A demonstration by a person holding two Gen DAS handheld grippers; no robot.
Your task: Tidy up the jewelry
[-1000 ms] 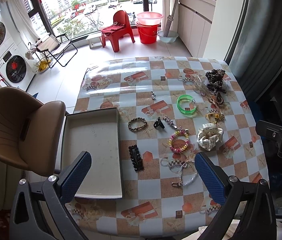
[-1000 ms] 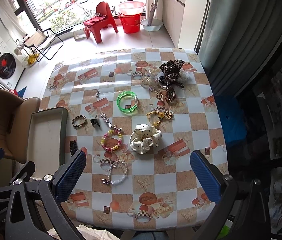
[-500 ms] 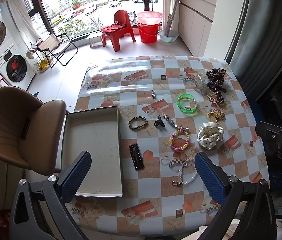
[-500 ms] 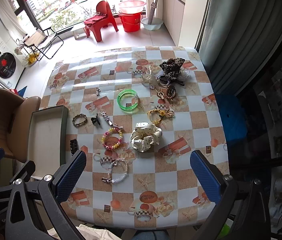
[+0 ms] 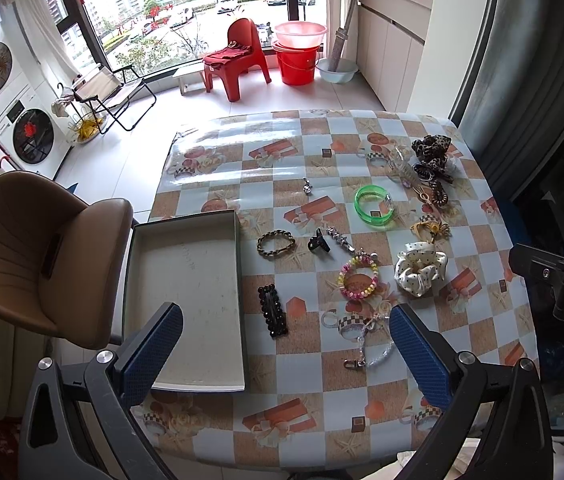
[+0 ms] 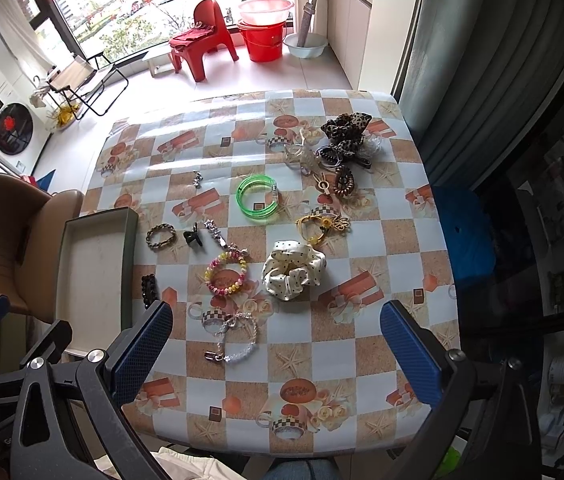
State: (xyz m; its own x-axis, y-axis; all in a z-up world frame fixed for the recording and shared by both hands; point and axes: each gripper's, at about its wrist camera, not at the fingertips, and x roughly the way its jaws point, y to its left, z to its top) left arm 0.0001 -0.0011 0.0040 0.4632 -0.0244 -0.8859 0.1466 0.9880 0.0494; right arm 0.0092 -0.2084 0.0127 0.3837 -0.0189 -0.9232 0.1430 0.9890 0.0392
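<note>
Green bangle (image 5: 374,204), no legible writing

Background: brown chair (image 5: 37,248) left of worktop (image 5: 282,152), red plastic chair (image 5: 237,58) and red bucket (image 5: 297,62) by window, folding chair (image 5: 109,92), two stacked washers (image 5: 5,104) far left.

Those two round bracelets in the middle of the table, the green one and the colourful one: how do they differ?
The green bangle is one smooth, see-through band with a small metal piece on its rim; the beaded bracelet is a string of pink and yellow beads. The green bangle lies farther from the cameras, the beaded bracelet nearer, beside the dotted white scrunchie. Both lie flat on the checked tablecloth, outside the box.
</note>
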